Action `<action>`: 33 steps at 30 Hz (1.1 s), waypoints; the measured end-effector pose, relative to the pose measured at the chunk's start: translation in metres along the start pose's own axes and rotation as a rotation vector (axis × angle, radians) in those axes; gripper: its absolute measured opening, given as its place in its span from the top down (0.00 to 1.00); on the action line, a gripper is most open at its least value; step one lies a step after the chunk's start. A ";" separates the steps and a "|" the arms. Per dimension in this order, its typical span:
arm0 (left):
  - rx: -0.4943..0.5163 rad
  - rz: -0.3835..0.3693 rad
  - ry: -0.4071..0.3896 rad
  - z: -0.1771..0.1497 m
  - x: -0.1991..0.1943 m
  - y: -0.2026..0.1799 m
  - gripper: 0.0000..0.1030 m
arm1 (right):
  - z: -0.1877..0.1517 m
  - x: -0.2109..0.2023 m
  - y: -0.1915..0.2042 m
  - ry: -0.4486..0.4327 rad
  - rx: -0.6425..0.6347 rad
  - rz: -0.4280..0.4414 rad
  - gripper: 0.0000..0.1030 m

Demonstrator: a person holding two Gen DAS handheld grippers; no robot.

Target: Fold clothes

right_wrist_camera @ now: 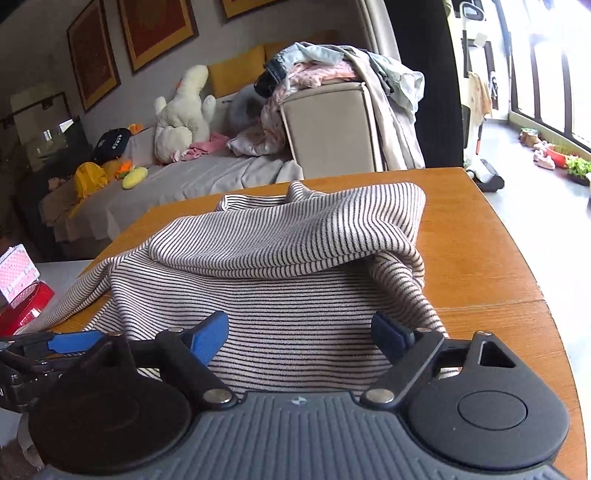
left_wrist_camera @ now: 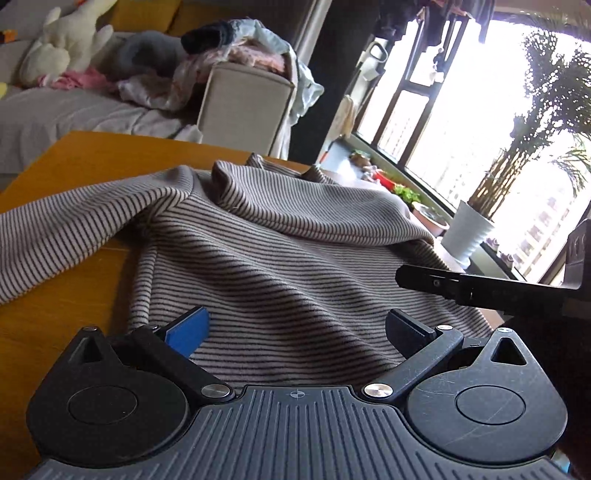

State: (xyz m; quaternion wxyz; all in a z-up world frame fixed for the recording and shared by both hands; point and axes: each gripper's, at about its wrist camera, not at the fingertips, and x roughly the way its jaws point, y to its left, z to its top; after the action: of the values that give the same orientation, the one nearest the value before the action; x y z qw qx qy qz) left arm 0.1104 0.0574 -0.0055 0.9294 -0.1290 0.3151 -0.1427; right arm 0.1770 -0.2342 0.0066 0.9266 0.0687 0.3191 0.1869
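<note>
Your left gripper [left_wrist_camera: 295, 330] and right gripper [right_wrist_camera: 301, 336] both hang released, jaws spread wide over the striped garment [right_wrist_camera: 280, 258]. It lies rumpled on the wooden table [right_wrist_camera: 480, 251], its far part folded over.

bare wooden table [right_wrist_camera: 480, 236] lies open right of the striped garment [right_wrist_camera: 280, 258] and beyond its far edge. a raised fold [right_wrist_camera: 295, 225] humps across the garment's far half, blocking low passage there.

Home living room — sofa [right_wrist_camera: 192, 177] with plush toy [right_wrist_camera: 183, 114], framed pictures [right_wrist_camera: 159, 29], potted plant [left_wrist_camera: 467, 236]
</note>
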 end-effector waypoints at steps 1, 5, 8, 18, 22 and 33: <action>0.000 -0.001 -0.002 0.001 0.002 -0.001 0.00 | 0.000 0.001 -0.001 0.002 0.013 -0.005 0.17; -0.029 -0.013 -0.018 0.004 0.006 0.003 0.00 | -0.001 0.003 0.007 0.011 -0.029 -0.034 0.17; -0.062 -0.045 -0.022 0.003 0.002 0.011 0.00 | -0.002 0.006 0.012 0.024 -0.059 -0.052 0.16; -0.076 -0.101 0.063 -0.003 -0.024 0.025 0.00 | 0.003 0.001 0.059 -0.019 -0.328 -0.137 0.24; -0.071 -0.110 0.075 -0.013 -0.044 0.030 0.00 | 0.027 -0.007 0.127 -0.035 -0.532 0.022 0.38; 0.013 -0.129 0.008 -0.042 -0.077 0.031 0.13 | 0.035 0.073 0.314 0.242 -0.975 0.452 0.40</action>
State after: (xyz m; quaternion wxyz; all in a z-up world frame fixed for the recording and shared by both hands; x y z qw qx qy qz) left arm 0.0316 0.1062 -0.0054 0.9178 -0.1426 0.3088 -0.2050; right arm 0.1567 0.0833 0.0703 0.7445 -0.3236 0.2773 0.5140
